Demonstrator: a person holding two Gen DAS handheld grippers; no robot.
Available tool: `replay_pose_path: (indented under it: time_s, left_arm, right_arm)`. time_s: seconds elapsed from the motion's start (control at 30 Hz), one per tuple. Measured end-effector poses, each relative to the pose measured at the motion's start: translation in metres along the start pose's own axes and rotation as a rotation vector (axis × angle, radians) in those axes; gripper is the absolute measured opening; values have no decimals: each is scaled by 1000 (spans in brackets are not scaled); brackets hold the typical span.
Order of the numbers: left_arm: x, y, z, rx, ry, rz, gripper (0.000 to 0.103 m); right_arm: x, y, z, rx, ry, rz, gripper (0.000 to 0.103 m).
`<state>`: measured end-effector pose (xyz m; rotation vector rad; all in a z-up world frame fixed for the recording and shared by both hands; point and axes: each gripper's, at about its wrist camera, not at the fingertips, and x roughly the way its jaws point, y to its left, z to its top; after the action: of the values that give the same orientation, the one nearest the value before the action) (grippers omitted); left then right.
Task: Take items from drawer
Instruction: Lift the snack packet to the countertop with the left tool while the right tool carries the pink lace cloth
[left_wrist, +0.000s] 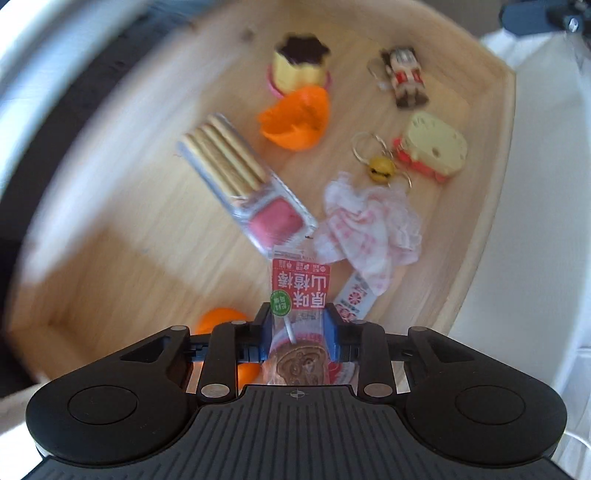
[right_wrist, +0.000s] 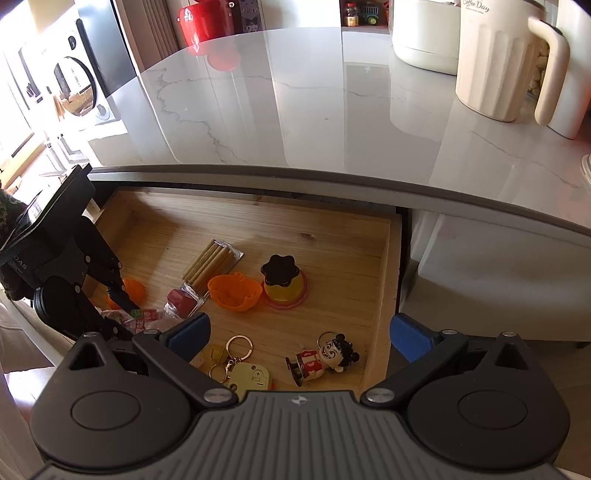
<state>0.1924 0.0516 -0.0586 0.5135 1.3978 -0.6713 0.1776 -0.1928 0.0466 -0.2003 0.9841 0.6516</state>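
Observation:
The wooden drawer (right_wrist: 382, 273) stands pulled out under a marble counter. In the left wrist view my left gripper (left_wrist: 297, 332) is shut on a red-and-clear snack packet (left_wrist: 300, 295) with a brown lollipop inside, held just above the drawer floor. The same gripper (right_wrist: 120, 301) shows at the drawer's left side in the right wrist view. My right gripper (right_wrist: 299, 336) is open and empty, hovering over the drawer's front edge above a figurine keychain (right_wrist: 321, 356) and a yellow keychain (right_wrist: 251, 376).
Also in the drawer lie a biscuit-stick pack (left_wrist: 231, 166), an orange cup (left_wrist: 295, 118), a pudding toy (left_wrist: 299, 62), a crumpled wrapper (left_wrist: 373, 225), a second packet (left_wrist: 354, 299) and a small bell (left_wrist: 382, 170). A cream jug (right_wrist: 498, 62) stands on the counter (right_wrist: 295, 110).

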Motion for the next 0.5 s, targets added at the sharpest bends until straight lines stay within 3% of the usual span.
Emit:
replay_pose_path:
  time_s: [0.1, 0.23, 0.37, 0.5]
  left_arm:
    - [-44, 7, -23, -100, -146, 11, 31]
    - [-91, 12, -56, -234, -339, -35, 31]
    - [-117, 23, -92, -403, -515, -63, 31]
    - [-123, 46, -124, -552, -667, -180, 31]
  right_arm:
    - [4, 9, 10, -29, 41, 59, 103]
    - [25, 42, 31, -178, 132, 123, 103]
    - [71, 81, 44, -245, 350, 228, 81]
    - [118, 118, 41, -307, 482, 205, 74]
